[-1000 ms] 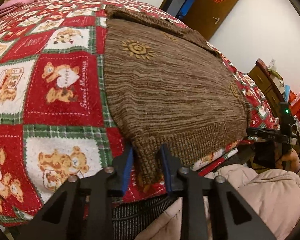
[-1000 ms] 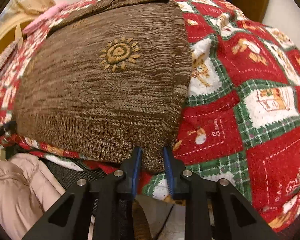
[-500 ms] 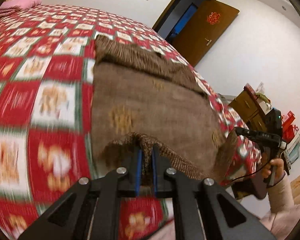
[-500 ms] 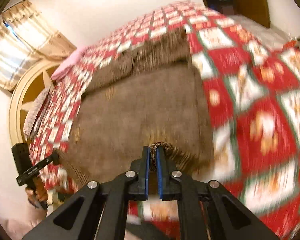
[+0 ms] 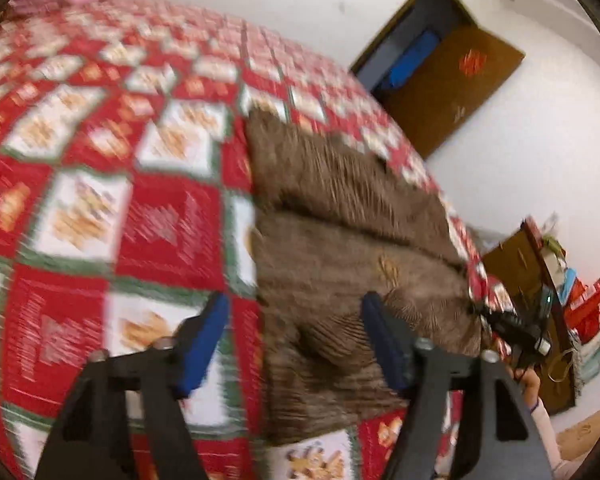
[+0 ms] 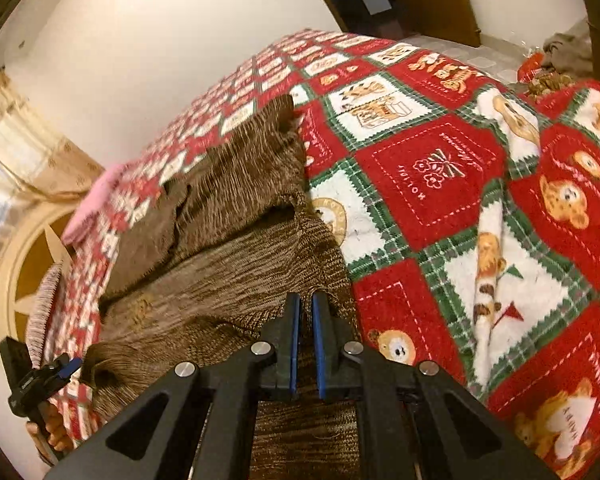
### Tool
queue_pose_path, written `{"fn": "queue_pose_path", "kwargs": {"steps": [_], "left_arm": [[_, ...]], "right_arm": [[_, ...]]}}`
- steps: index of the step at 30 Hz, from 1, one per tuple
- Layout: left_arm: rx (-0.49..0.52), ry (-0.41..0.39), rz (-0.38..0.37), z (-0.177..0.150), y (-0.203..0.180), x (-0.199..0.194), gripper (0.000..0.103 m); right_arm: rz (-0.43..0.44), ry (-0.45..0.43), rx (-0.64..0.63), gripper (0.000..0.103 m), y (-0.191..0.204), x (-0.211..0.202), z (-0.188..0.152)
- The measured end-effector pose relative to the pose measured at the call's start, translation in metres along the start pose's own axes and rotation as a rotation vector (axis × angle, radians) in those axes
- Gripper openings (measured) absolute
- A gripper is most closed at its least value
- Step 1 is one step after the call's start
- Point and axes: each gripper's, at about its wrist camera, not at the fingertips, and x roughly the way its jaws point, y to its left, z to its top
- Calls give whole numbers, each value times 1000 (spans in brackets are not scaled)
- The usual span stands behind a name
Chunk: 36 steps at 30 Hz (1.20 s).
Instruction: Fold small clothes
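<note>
A brown knit sweater [image 5: 340, 248] lies on a red, green and white bear-print bedspread [image 5: 100, 200]. Its ribbed hem is folded up over the body. My left gripper [image 5: 296, 320] is open and empty, with the jaws wide apart above the folded hem corner. In the right wrist view the sweater [image 6: 228, 256] lies ahead and under my right gripper [image 6: 305, 308]. Its blue-padded jaws stand close together with a narrow gap, right over the folded hem edge. I cannot tell if cloth is still pinched. Each view shows the other gripper at the sweater's far corner.
A pink pillow [image 6: 96, 200] and a round wooden headboard [image 6: 16, 264] are at the bed's far end. A brown door [image 5: 448, 80] and cluttered shelves [image 5: 560, 292] stand beyond the bed. The bedspread [image 6: 480, 200] has a raised crease at the right.
Both grippers carried the sweater's hem forward over its body. My left gripper opened wide and let the hem go. My right gripper's jaws have parted slightly.
</note>
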Motion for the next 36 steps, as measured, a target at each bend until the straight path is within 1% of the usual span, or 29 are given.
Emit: {"fn": "queue_pose_path", "kwargs": {"steps": [2,3,5,6,7,8,9,10,11,13,16,19,20,21,22,23,25,26,27,28,30,32,34,36], "left_arm": [[33,-14,-2,0,2,-8,73],[63,-7,-3,-1,2,-7,73],[156,16,17,-5,-5,-3,73],[215,32,19,-6,-10,3,73],[246,44,12,-7,-13,6,74],[286,67,-1,-10,-19,10,75],[323,91,-12,-11,-25,16,76],[372,117,-18,-14,-32,24,76],[408,132,-22,-15,-36,29,76],[510,169,-5,-22,-47,43,76],[623,205,28,-31,-54,55,76],[757,206,44,-37,-61,67,76],[792,192,46,-37,-65,68,73],[800,181,39,-35,-66,68,68],[772,178,11,-29,-66,69,49],[726,190,-17,-23,-63,71,32],[560,200,-72,-8,-47,76,25],[450,191,-114,-2,-33,77,21],[385,187,-144,0,-25,78,20],[286,180,-195,2,-12,77,18],[203,172,-243,0,-3,75,18],[206,162,-235,-6,-5,73,18],[227,150,-212,-9,-11,72,25],[218,146,-212,-7,-15,75,31]], "right_arm": [[1,-9,3,7,0,-1,-2],[-1,-13,0,7,2,-1,-2],[6,-23,-12,7,7,-4,-1],[19,-28,-17,8,10,-7,0],[31,-30,-20,10,13,-10,0],[40,-32,-22,20,15,-12,0],[53,-38,-27,39,18,-16,0],[64,-52,-32,49,20,-21,0],[65,-68,-34,62,23,-27,-1],[78,-93,-42,63,26,-36,-2],[88,-104,-57,63,30,-52,-5],[66,-126,-86,63,30,-71,-11],[52,-135,-92,63,29,-77,-13],[40,-140,-94,63,28,-80,-14],[27,-145,-96,63,27,-83,-15],[19,-148,-92,63,24,-86,-17],[18,-153,-63,63,18,-88,-18],[27,-154,-37,63,14,-89,-19],[36,-153,-20,63,10,-89,-19],[46,-150,0,63,7,-88,-20],[52,-139,15,63,4,-85,-21],[45,-131,9,63,5,-82,-23],[26,-132,-16,63,8,-80,-24],[-22,-141,-64,63,13,-80,-24]]}}
